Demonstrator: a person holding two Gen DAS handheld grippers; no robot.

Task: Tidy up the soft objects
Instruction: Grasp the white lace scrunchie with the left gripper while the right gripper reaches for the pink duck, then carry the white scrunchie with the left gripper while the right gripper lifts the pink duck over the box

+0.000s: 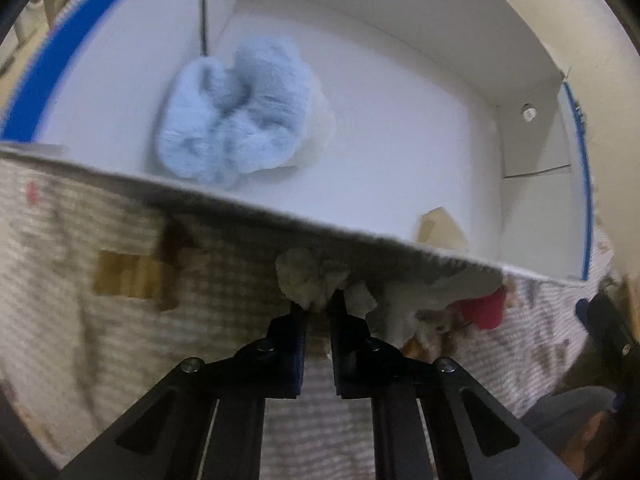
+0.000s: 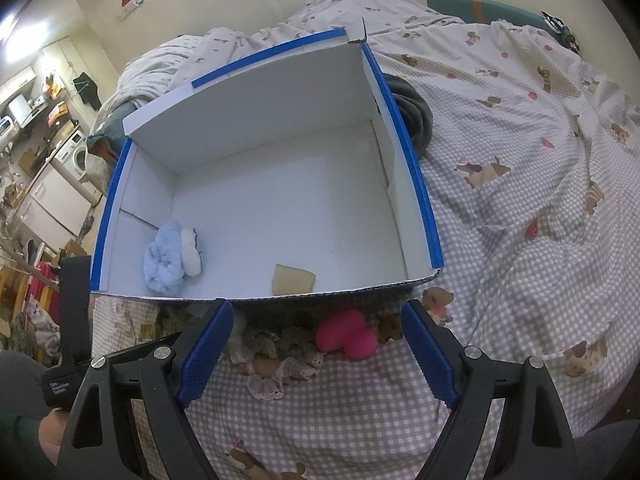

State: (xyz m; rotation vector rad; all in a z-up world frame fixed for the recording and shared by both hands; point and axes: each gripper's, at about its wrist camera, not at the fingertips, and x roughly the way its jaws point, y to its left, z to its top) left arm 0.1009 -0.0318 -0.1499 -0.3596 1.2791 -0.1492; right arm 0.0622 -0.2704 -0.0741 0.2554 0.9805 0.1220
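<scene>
A white box with blue-taped rims point(image 2: 416, 184) stands on the bed. In it lie a light blue fluffy toy point(image 2: 170, 256) point(image 1: 236, 112) at the left and a beige sponge point(image 2: 293, 279) point(image 1: 440, 229) near the front wall. My left gripper point(image 1: 318, 300) is shut on a cream fluffy object point(image 1: 310, 276) just in front of the box's front rim point(image 1: 280, 208). My right gripper point(image 2: 318, 344) is open and empty above a pink plush point(image 2: 348, 338) and a lace-trimmed soft item point(image 2: 272, 364) lying on the bedcover in front of the box. The pink plush also shows in the left wrist view point(image 1: 484, 308).
A grey-checked bedcover with dog print point(image 2: 520, 200) covers the bed all round the box. A dark rounded object point(image 2: 416, 112) lies behind the box's right wall. Furniture and a washing machine point(image 2: 74, 156) stand far left, off the bed.
</scene>
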